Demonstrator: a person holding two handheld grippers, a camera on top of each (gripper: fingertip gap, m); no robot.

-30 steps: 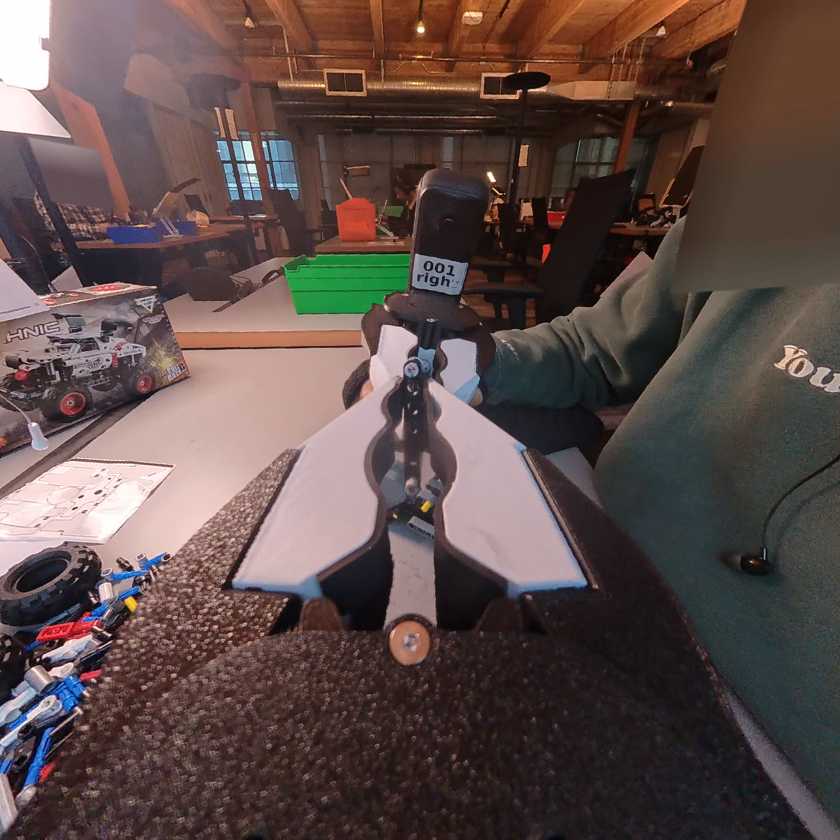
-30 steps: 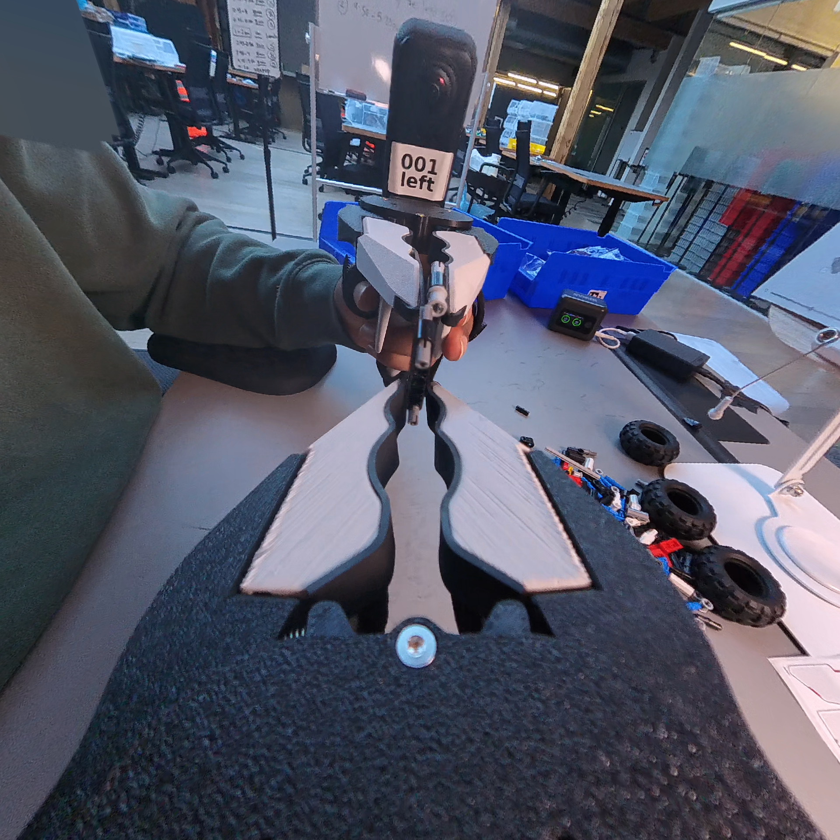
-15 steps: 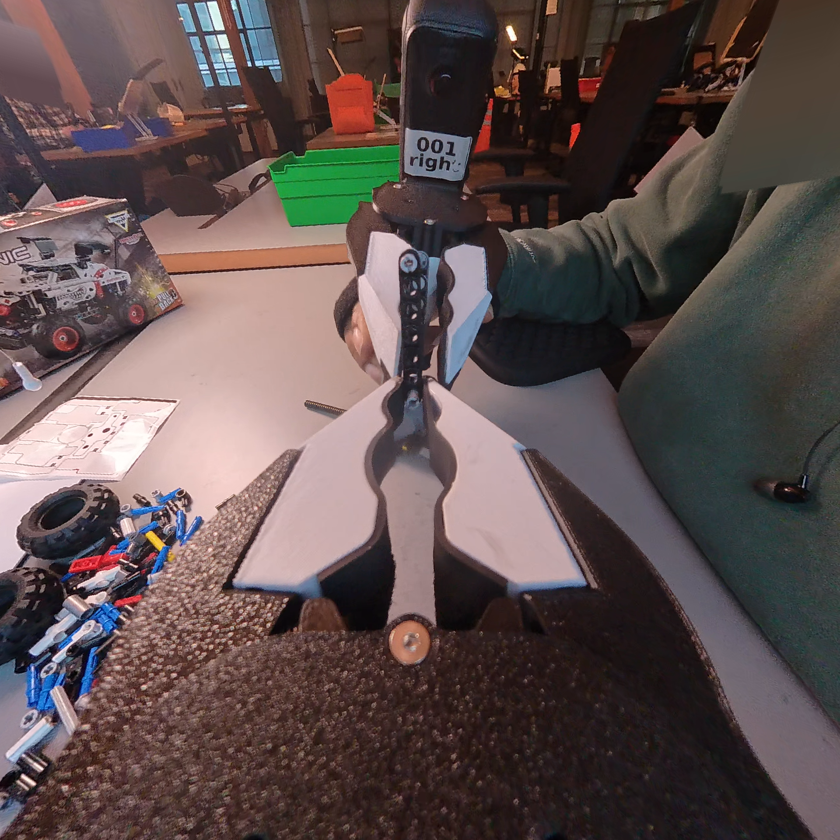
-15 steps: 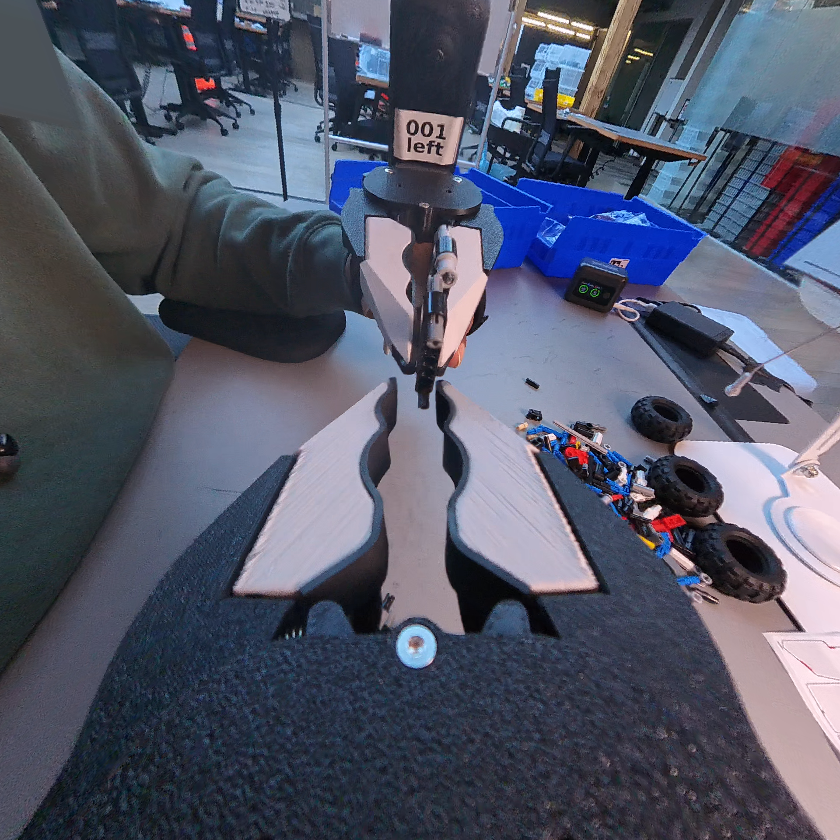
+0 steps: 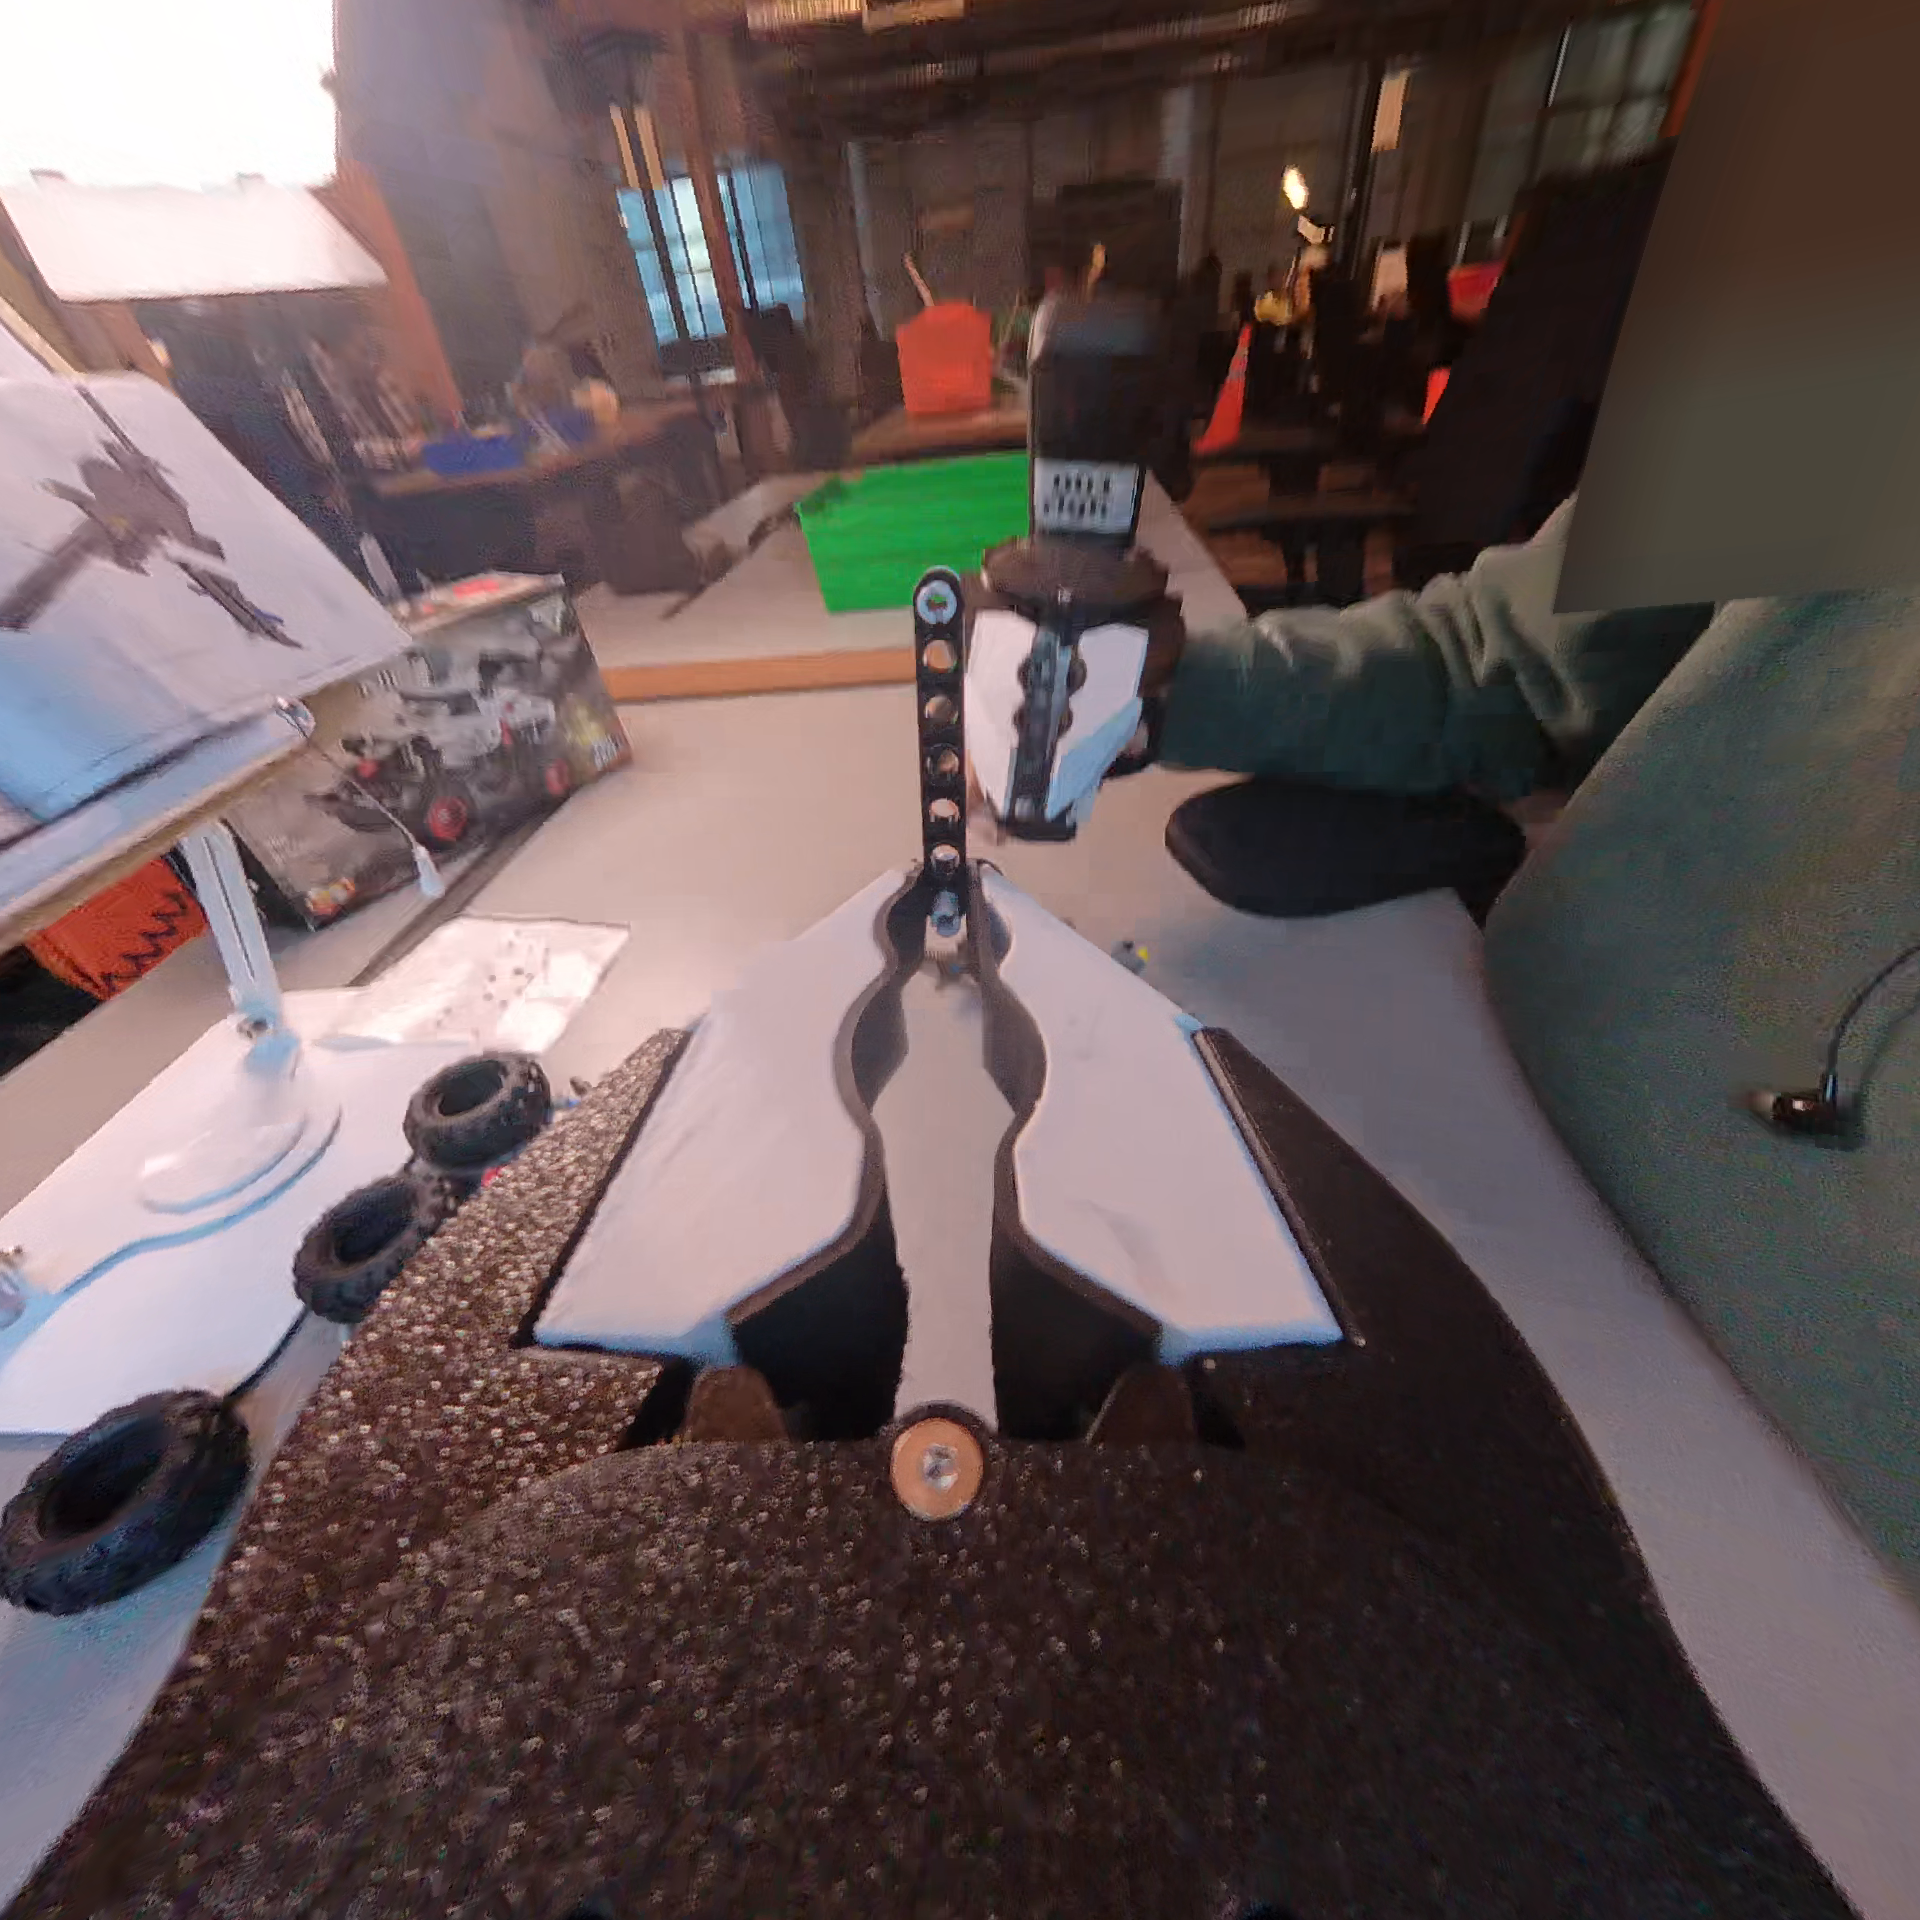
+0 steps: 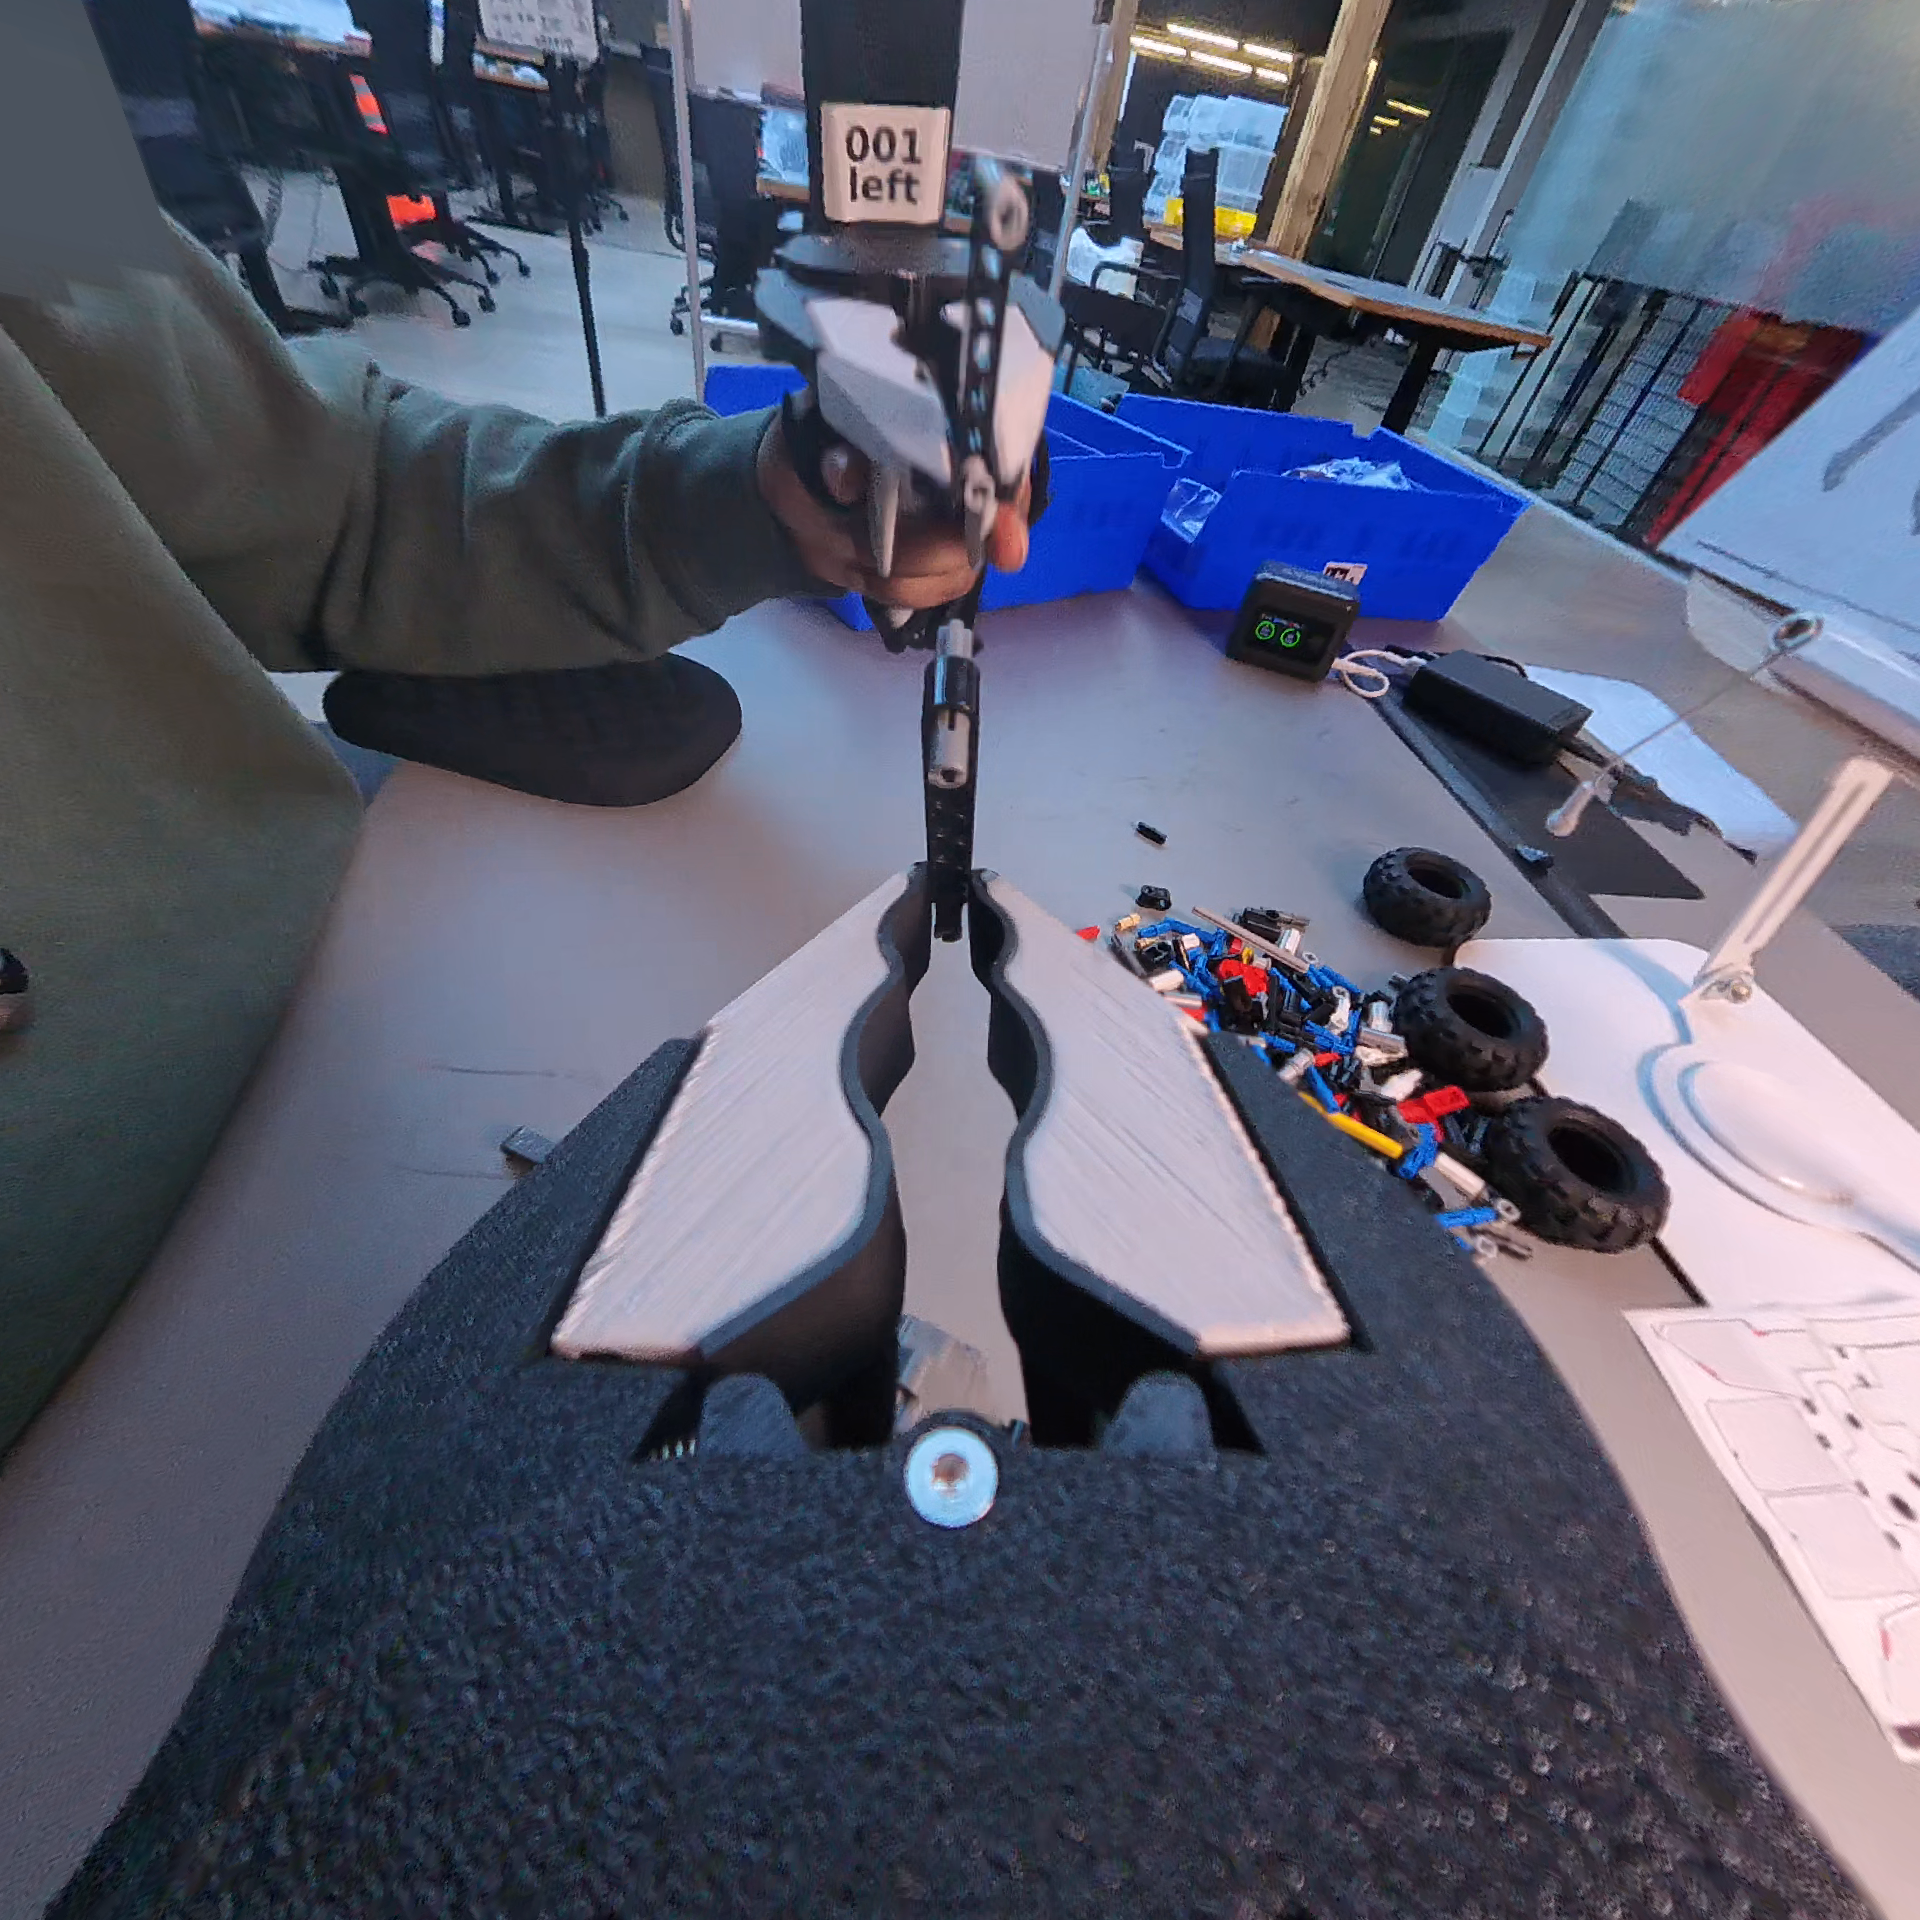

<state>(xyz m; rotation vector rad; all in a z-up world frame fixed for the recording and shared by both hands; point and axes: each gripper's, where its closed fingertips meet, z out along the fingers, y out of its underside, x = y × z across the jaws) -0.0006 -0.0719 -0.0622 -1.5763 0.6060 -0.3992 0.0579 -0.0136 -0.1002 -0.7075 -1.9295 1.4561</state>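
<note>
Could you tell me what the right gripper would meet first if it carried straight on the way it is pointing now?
Most likely the left gripper, held directly ahead. The black beam pinched in the right gripper already reaches almost to it, so that beam would probably touch first, though depth is hard to judge.

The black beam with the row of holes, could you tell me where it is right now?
In the left wrist view the beam stands upright, pinched in the left tool, just left of the right tool.
</note>
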